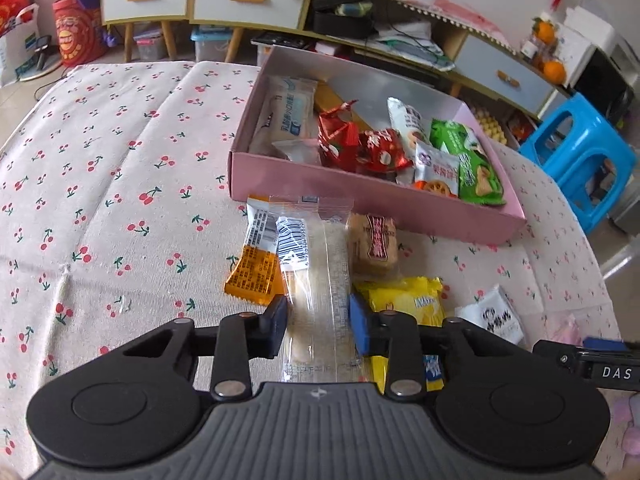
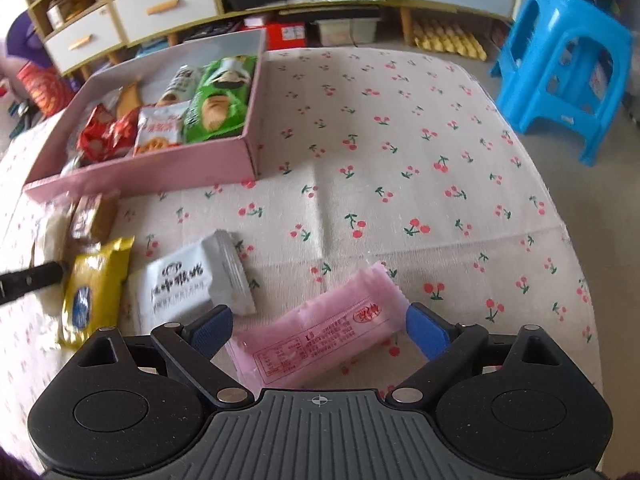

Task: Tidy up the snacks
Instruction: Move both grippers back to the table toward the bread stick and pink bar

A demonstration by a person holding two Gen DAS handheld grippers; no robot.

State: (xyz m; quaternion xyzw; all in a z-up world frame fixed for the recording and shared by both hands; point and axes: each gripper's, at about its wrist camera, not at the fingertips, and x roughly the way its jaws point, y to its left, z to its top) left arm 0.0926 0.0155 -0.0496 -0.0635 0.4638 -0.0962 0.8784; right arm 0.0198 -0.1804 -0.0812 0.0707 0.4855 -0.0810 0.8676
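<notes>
Snacks are seen loose on the cherry-print surface (image 2: 400,140), at six o'clock from the pink box (image 1: 372,204). A clear packet (image 1: 320,280) is clamped by the left hand-held gripper (image 1: 318,326). A pink packet (image 2: 320,332) is straddled by the released right hand-held gripper (image 2: 320,326).

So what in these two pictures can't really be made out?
- Left wrist view: the clear snack packet has its near end hidden under the left gripper.
- Left wrist view: the yellow packet is partly covered by a finger.
- Right wrist view: the snacks in the pink box are blurred, labels unreadable.
- Right wrist view: the pink packet has its near end hidden behind the right gripper.
</notes>
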